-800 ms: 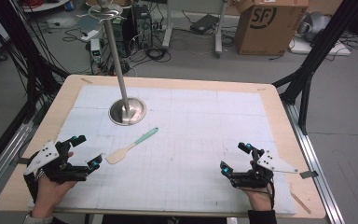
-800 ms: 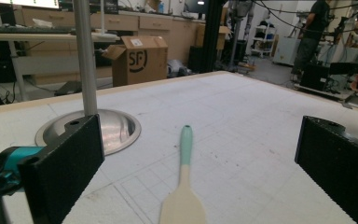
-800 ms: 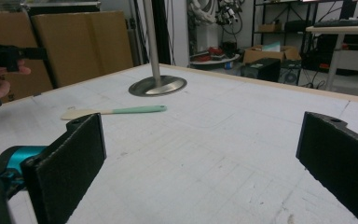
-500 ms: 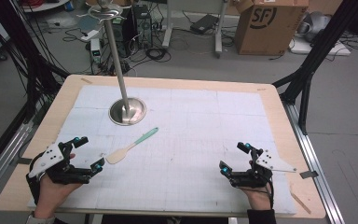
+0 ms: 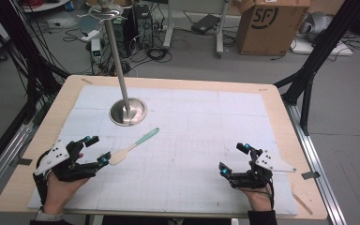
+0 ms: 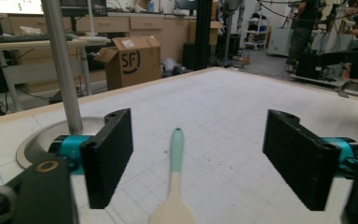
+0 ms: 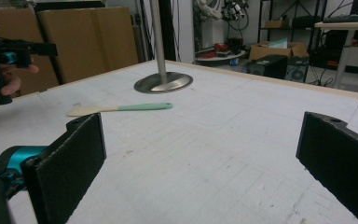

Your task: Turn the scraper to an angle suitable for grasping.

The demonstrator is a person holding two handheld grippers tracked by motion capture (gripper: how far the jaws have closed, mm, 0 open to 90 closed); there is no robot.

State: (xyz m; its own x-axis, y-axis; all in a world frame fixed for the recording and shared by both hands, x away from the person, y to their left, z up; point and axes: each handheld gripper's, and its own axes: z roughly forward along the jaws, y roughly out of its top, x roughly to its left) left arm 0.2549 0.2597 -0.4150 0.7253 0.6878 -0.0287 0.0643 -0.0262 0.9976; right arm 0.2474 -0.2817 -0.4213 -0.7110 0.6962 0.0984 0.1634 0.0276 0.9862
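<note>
With the left claw spread just short of the spatula, which lies on the desk near the metal stand's base, slide forward low and centred so the pads straddle its cream blade before pinching.

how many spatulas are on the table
1: the spatula lies on the white mat, just ahead of the left gripper, with its green handle pointing toward the metal stand base.

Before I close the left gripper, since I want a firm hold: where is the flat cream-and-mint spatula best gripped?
Grip the cream-and-mint spatula across its narrow neck, just beyond the wide cream blade. Come from the blade end, where the open left gripper already straddles it. It lies flat on the white mat, so keep the jaws low.
</note>
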